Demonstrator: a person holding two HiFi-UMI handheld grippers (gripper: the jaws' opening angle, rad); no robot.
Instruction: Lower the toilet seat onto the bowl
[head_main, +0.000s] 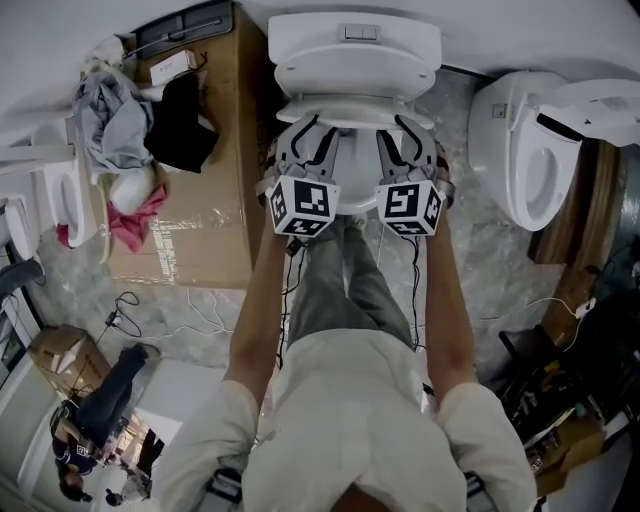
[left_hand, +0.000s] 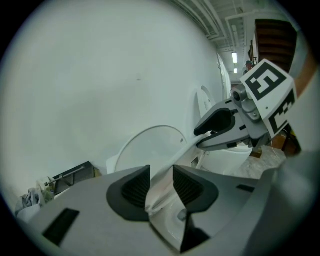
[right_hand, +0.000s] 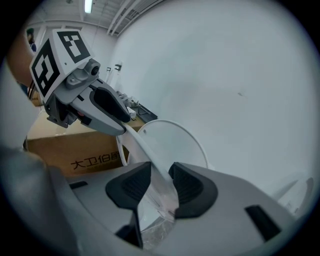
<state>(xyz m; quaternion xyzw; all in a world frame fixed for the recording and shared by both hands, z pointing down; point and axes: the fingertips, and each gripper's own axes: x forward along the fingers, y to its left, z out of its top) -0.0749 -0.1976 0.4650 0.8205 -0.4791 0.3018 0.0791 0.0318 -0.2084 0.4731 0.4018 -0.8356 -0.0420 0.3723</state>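
The white toilet (head_main: 355, 40) stands at the top middle of the head view, its lid (left_hand: 150, 147) upright against the tank. The toilet seat (head_main: 352, 112) is tilted forward, partway between the lid and the bowl (head_main: 352, 205). My left gripper (head_main: 310, 130) is shut on the seat's front rim (left_hand: 187, 150), which fills the gap between its pads (left_hand: 132, 192). My right gripper (head_main: 408, 127) is shut on the same rim (right_hand: 140, 145) a little further right. Each gripper view shows the other gripper clamped on the seat: the right gripper (left_hand: 220, 130), the left gripper (right_hand: 107, 112).
A large cardboard box (head_main: 205, 200) with clothes on it stands left of the toilet. A second toilet (head_main: 530, 150) stands to the right and another (head_main: 60, 190) at the far left. Cables lie on the marble floor (head_main: 180, 320). A person (head_main: 95, 410) stands at lower left.
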